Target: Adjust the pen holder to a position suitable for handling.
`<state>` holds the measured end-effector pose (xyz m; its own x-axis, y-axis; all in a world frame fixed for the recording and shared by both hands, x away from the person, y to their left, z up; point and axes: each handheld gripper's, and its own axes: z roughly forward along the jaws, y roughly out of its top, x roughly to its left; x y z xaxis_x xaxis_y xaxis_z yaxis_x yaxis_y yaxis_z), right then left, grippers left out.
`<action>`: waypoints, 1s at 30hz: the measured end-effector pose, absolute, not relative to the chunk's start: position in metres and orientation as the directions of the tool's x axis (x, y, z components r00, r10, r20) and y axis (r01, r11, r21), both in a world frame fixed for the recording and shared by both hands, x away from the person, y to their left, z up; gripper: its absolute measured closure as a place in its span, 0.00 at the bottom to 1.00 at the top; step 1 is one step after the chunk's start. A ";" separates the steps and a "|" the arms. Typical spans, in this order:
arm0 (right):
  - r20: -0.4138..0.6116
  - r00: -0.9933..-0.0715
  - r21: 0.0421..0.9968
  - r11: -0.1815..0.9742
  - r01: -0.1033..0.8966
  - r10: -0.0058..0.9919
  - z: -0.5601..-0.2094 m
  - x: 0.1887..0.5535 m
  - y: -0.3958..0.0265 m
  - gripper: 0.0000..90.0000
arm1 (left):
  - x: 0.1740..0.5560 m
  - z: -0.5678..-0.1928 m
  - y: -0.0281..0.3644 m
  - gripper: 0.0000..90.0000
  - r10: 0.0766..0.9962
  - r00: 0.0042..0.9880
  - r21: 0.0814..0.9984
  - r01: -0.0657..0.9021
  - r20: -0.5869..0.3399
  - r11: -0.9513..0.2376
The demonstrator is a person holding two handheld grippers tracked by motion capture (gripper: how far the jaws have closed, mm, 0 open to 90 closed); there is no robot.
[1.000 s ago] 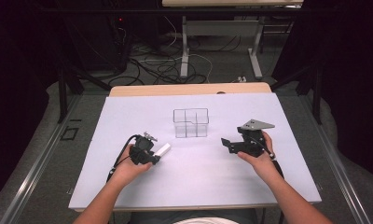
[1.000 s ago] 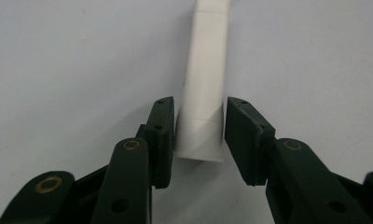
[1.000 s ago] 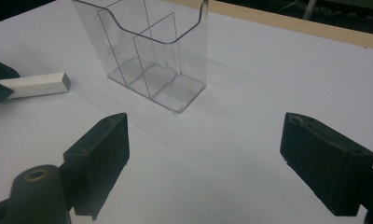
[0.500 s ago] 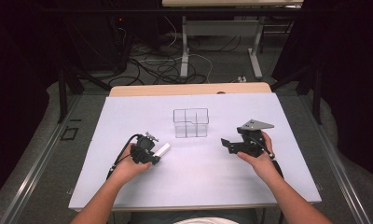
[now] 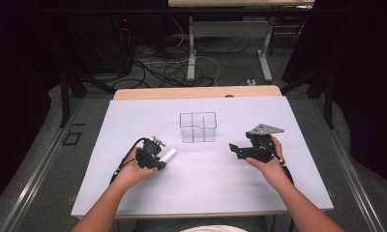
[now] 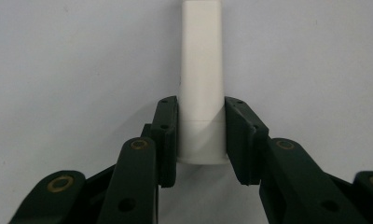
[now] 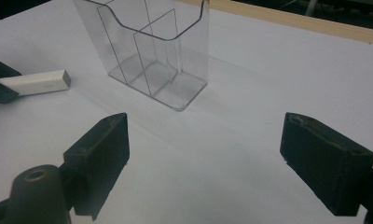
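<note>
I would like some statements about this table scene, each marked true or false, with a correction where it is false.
1. The left hand-held gripper is shut on the white bar. True.
2. The right hand-held gripper holds the clear box. False: its jaws stand open with nothing between them, and the box is apart from them on the table.
3. The clear box is divided into compartments. True.
4. The white bar lies inside the clear box. False: it is outside, to the box's left in the high view.
5. The clear box lies on its side. False: it stands upright.
</note>
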<state>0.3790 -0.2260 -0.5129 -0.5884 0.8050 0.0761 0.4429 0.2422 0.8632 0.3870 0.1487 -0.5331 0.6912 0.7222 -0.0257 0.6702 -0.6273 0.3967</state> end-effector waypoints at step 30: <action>-0.115 -0.663 0.864 0.403 0.301 0.740 -0.501 0.365 -0.203 0.17 | 0.363 -0.498 0.154 0.75 0.738 0.643 0.435 0.735 -0.204 -0.521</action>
<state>0.3651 -0.2034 -0.5006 -0.6625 0.7402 -0.1148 0.3011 0.4034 0.8641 0.3631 0.1542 -0.4980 0.6434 0.7378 -0.2042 0.7348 -0.5205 0.4349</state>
